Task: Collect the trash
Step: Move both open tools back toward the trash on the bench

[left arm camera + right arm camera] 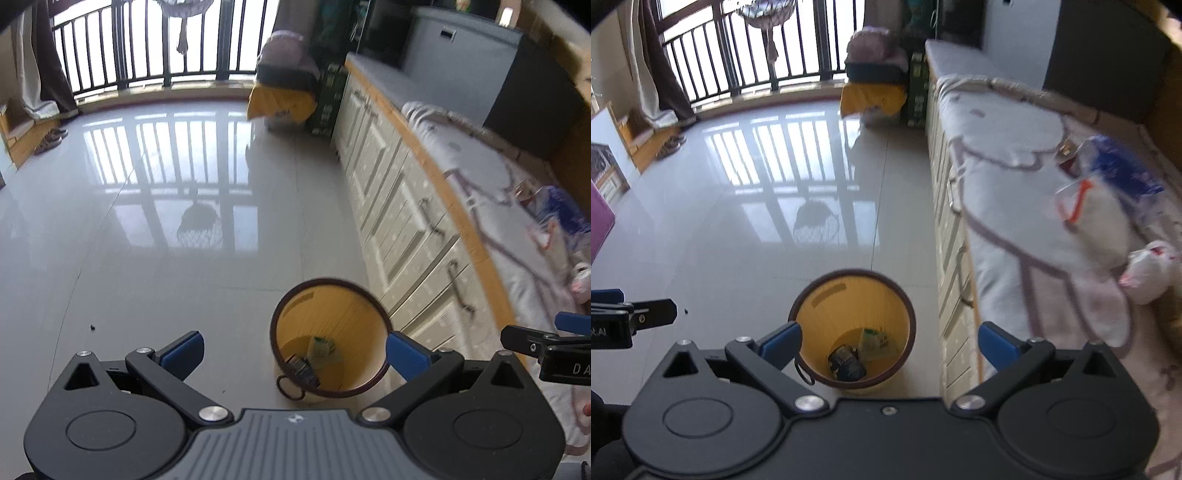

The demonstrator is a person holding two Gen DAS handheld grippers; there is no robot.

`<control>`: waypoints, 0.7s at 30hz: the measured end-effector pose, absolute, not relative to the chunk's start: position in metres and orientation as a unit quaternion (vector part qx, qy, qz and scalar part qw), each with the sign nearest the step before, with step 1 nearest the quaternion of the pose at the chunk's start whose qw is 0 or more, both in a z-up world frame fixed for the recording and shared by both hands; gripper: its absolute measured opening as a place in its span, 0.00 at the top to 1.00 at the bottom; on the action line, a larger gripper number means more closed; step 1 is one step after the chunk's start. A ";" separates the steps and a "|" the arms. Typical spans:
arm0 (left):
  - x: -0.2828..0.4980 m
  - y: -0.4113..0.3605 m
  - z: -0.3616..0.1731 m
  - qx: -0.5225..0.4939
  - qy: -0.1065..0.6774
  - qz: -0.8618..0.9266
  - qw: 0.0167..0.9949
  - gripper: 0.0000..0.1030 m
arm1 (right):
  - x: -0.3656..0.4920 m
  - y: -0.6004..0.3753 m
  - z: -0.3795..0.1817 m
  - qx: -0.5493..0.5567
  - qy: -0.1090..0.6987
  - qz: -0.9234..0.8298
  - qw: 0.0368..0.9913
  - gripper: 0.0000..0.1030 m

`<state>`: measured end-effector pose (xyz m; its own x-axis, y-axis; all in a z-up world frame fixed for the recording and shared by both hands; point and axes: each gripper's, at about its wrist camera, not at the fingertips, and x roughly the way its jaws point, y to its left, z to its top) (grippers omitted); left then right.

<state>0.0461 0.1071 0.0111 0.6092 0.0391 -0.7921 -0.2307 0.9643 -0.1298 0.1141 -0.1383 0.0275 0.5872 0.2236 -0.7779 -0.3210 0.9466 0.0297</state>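
Left wrist view: left hand-held gripper [293,350] spread wide, gripping nothing, above a yellow bin [328,338] standing on the tiled floor [147,258] just beside the drawers [399,221]. 2 bits of trash [314,356] at the bin's bottom.

Right wrist view: right hand-held gripper [890,341] also wide apart and bare, over the same bin [851,328]. Blue plastic bag [1119,177] and crumpled white wrapper [1152,271] lying on the bed [1015,184], well apart from the bin.

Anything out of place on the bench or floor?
Yes: a blue-and-clear plastic wrapper and a crumpled white wad lie loose on the cushioned bench, not in the yellow bin. A small dark speck sits on the floor. Nothing spilled.
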 end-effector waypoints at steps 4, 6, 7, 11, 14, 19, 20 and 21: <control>0.034 0.096 0.030 -0.113 0.408 0.065 0.904 0.00 | 0.096 -0.156 0.044 -0.046 0.403 0.145 0.903 0.00; 0.028 0.089 0.039 -0.111 0.396 0.059 0.910 0.00 | 0.086 -0.166 0.050 -0.040 0.390 0.141 0.909 0.00; 0.028 0.084 0.042 -0.110 0.391 0.056 0.912 0.00 | 0.081 -0.171 0.052 -0.039 0.384 0.138 0.912 0.00; 0.022 0.064 0.053 -0.106 0.370 0.039 0.922 0.00 | 0.062 -0.195 0.062 -0.029 0.356 0.123 0.926 0.00; 0.020 0.047 0.060 -0.096 0.358 0.026 0.928 0.00 | 0.052 -0.214 0.066 -0.024 0.337 0.110 0.935 0.00; 0.017 0.012 0.065 -0.082 0.343 -0.002 0.936 0.00 | 0.036 -0.253 0.069 -0.010 0.311 0.084 0.947 0.00; 0.016 0.005 0.066 -0.080 0.341 -0.006 0.937 0.00 | 0.033 -0.261 0.070 -0.006 0.306 0.079 0.949 0.00; 0.017 -0.003 0.066 -0.077 0.339 -0.011 0.937 0.00 | 0.029 -0.270 0.070 -0.002 0.301 0.074 0.951 0.00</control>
<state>0.0166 -0.0025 0.0661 0.7695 -0.0738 -0.6343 -0.0310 0.9878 -0.1525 0.0293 -0.2702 0.0697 0.8082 0.1399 -0.5721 -0.1427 0.9889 0.0402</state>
